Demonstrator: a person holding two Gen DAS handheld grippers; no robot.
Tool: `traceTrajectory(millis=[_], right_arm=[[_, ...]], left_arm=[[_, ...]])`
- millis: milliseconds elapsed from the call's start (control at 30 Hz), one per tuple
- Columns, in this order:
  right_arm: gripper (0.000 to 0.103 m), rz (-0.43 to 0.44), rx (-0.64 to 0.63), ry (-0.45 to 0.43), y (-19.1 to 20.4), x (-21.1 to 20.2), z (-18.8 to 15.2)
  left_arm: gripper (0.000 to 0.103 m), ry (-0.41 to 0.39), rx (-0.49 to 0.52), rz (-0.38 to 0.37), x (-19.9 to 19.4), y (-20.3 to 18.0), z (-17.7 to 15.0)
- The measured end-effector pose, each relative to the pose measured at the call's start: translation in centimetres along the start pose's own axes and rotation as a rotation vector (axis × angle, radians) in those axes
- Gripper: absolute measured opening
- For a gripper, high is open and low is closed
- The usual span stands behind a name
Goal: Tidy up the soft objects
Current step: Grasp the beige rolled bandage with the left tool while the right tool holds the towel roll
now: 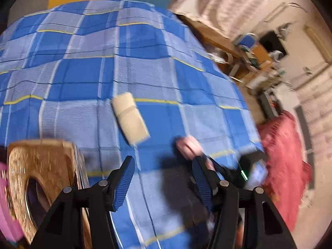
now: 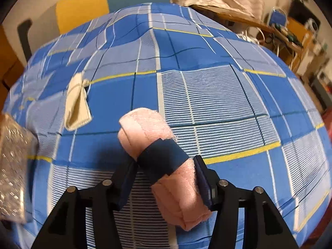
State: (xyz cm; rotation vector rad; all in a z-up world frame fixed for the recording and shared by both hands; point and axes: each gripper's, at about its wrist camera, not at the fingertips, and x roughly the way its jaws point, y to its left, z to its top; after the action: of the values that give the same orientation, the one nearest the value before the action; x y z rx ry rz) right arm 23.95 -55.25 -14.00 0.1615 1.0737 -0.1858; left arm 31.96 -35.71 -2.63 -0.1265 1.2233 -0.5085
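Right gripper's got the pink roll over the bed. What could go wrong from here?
1. The right gripper pinches the pink roll near one end, so the long free end may sag or slip out.
2. The dark band sits beside the fingers and could get pushed off.
3. The left gripper hangs open close by; the two could collide.

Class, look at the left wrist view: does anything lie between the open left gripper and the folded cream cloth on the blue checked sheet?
Nothing visible does. Only bare blue checked sheet separates the left gripper from the folded cream cloth.
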Motion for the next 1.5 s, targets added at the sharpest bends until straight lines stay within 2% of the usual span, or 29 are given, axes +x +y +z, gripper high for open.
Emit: traceTrajectory(millis=[200, 367, 533, 667, 733, 933, 1000, 1033, 1267, 1367, 1500], right_arm=[[0.057, 0.007, 0.003, 0.012, -0.2, 0.2, 0.2], [0.057, -0.022, -0.032, 0.018, 0.5, 0.2, 0.2], [0.057, -0.075, -0.094, 0.025, 1.4, 0.6, 0.0], [0.057, -0.085, -0.108, 0.026, 1.5, 0.7, 0.0], [0.057, -0.086, -0.109, 0.027, 1.5, 0.7, 0.0], [0.057, -0.094, -0.109, 0.026, 1.6, 0.7, -0.1], [0.057, -0.092, -0.106, 0.026, 1.6, 0.7, -0.1], [0.057, -0.091, -0.104, 0.027, 1.5, 0.7, -0.1], [0.057, -0.091, -0.101, 0.028, 1.5, 0.7, 0.0], [0.057, -0.091, -0.101, 0.028, 1.5, 0.7, 0.0], [0.057, -0.094, -0.102, 0.025, 1.5, 0.8, 0.1]], left_arm=[[0.058, 0.036, -0.084, 0.101, 5.8, 1.4, 2.3], [0.059, 0.069, -0.093, 0.183, 9.5, 2.1, 3.8], [0.059, 0.077, -0.099, 0.184, 12.0, 2.9, 4.4], [0.059, 0.089, -0.099, 0.194, 13.2, 3.2, 4.6], [0.059, 0.078, -0.108, 0.186, 13.3, 3.3, 4.6], [0.058, 0.060, -0.054, 0.213, 13.9, 2.3, 5.0], [0.051, 0.054, -0.052, 0.233, 13.9, 2.2, 5.0], [0.050, 0.053, -0.051, 0.232, 13.9, 2.2, 4.9], [0.046, 0.062, -0.092, 0.198, 13.0, 3.3, 4.3], [0.046, 0.075, -0.130, 0.156, 12.4, 3.7, 3.9], [0.046, 0.056, -0.123, 0.143, 11.1, 3.5, 3.6]])
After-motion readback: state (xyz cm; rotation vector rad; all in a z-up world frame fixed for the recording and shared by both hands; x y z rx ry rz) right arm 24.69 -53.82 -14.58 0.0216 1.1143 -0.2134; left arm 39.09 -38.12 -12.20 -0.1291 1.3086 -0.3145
